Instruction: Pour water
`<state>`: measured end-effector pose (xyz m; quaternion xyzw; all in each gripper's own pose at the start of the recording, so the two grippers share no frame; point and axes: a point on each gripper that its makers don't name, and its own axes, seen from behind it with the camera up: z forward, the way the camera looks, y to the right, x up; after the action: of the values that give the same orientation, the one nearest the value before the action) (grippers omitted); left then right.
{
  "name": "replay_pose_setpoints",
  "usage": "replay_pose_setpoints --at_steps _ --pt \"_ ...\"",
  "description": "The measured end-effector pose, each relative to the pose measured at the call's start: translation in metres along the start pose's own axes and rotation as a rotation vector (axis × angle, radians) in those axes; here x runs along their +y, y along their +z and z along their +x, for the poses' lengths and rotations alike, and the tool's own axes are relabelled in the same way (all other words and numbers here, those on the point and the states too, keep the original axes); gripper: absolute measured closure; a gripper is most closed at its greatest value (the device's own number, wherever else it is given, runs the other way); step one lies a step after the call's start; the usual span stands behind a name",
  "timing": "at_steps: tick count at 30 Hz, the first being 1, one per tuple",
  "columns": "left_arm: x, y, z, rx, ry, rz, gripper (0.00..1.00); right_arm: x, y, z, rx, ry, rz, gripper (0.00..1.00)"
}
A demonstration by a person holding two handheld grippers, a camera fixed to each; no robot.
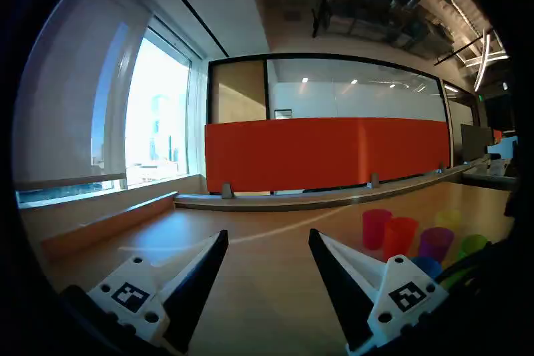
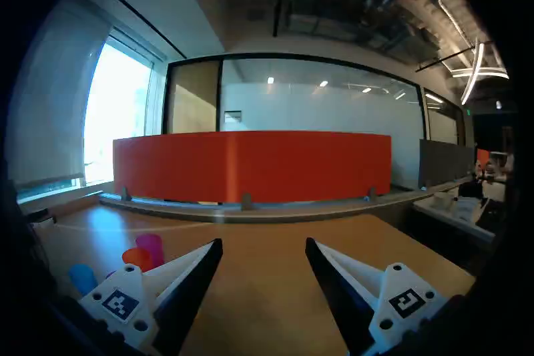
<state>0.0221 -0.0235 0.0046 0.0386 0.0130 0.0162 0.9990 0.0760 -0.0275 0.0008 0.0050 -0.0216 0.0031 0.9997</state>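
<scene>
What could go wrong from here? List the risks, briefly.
1. The cups stand packed together, so the left gripper, open and empty, may knock a neighbour while closing on one.
2. They sit off to the side of the open right gripper, so a swing toward them could clip the blue cup.

Left tool [image 1: 268, 232] over bench [image 1: 267, 296]: fingers spread, nothing between them.
A cluster of plastic cups stands on the bench at right: pink cup [image 1: 375, 228], orange cup [image 1: 399, 236], purple cup [image 1: 435, 242], green cup [image 1: 472, 244]. An orange partition [image 1: 327, 152] lines the far edge.
</scene>
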Motion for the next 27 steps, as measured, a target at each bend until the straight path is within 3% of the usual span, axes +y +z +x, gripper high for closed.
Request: replay_pose_setpoints --at_steps 6,15,27 --pt "0.005 -0.002 -0.007 -0.006 -0.012 -0.006 0.11 -0.002 -0.001 0.001 0.004 -0.002 0.001 0.04" --pt "0.002 -0.002 -0.018 -0.026 0.008 0.004 0.11 0.0 -0.002 0.0 0.0 0.002 0.0 0.04" --pt "0.008 -0.003 -0.019 -0.025 -0.034 -0.012 0.11 -0.003 -0.004 0.006 0.008 -0.002 0.004 0.03"
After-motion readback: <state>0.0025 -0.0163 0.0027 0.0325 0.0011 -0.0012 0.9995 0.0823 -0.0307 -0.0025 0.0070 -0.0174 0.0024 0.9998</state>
